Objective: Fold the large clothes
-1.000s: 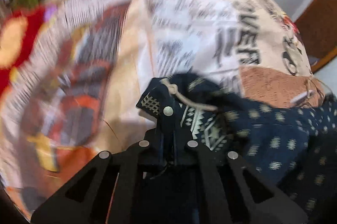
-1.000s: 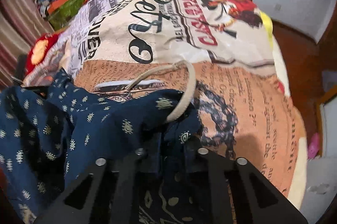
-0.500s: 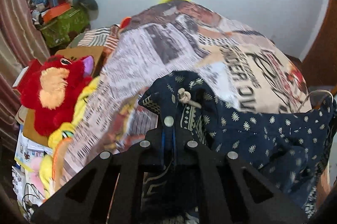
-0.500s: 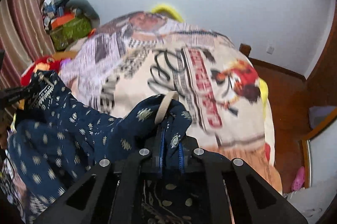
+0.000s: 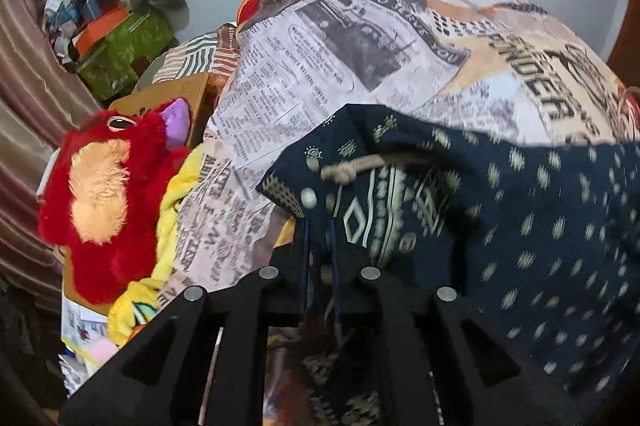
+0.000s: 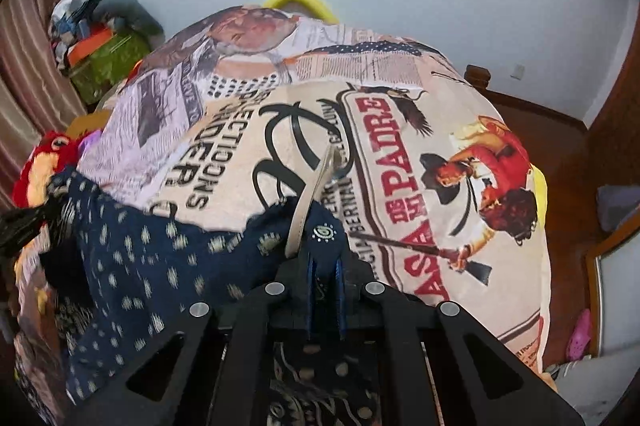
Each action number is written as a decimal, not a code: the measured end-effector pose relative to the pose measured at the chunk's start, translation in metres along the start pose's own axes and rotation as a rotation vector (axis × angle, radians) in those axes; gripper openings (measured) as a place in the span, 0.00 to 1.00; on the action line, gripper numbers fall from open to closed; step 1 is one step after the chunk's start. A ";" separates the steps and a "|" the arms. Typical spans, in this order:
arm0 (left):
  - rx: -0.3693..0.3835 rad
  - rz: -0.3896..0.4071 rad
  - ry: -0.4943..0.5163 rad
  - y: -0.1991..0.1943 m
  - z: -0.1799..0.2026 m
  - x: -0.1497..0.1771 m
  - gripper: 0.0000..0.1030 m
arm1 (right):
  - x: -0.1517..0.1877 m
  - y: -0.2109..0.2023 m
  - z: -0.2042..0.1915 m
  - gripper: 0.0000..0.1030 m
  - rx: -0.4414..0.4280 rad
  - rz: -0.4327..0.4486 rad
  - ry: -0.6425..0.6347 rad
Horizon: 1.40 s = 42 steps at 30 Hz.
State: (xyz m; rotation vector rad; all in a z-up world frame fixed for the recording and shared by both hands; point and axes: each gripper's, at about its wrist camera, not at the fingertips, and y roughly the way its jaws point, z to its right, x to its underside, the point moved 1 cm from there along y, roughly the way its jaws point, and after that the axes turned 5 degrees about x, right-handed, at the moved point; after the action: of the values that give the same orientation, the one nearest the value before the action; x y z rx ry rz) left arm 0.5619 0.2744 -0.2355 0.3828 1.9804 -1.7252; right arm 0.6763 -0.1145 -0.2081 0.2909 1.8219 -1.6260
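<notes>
Dark navy cloth garment (image 5: 540, 226) w/ small cream dot motifs, geometric cream border, beige cord (image 5: 352, 168). Bedspread (image 6: 400, 130): cream, lilac & tan newsprint collage, black lettering, red "PADRE" text. Red plush toy (image 5: 104, 194) w/ peach patch, purple ear. Black grippers.

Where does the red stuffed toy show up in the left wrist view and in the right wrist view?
Left wrist view: the red stuffed toy fills the left side, beside the bed.
Right wrist view: red stuffed toy is a small patch at the far left edge, above the navy garment.
Shared landmark: the green bag at upper left.
</notes>
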 end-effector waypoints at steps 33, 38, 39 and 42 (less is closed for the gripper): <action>0.272 -0.100 -0.075 -0.177 0.010 0.295 0.61 | 0.273 -0.235 -0.079 0.75 -0.157 -0.038 -0.163; 0.303 -0.152 -0.119 -0.160 0.011 0.328 0.61 | 0.306 -0.236 -0.078 0.75 -0.173 -0.076 -0.103; 0.312 -0.160 -0.134 -0.156 0.011 0.332 0.61 | 0.313 -0.235 -0.077 0.75 -0.185 -0.088 -0.081; 0.360 -0.192 -0.194 -0.141 0.012 0.341 0.61 | 0.323 -0.236 -0.080 0.75 -0.186 -0.086 -0.052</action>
State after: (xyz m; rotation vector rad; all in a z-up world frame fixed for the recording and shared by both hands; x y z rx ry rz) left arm 0.2046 0.2048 -0.2964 0.1379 1.6130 -2.1593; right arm 0.2721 -0.1700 -0.2163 0.0876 1.9525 -1.4934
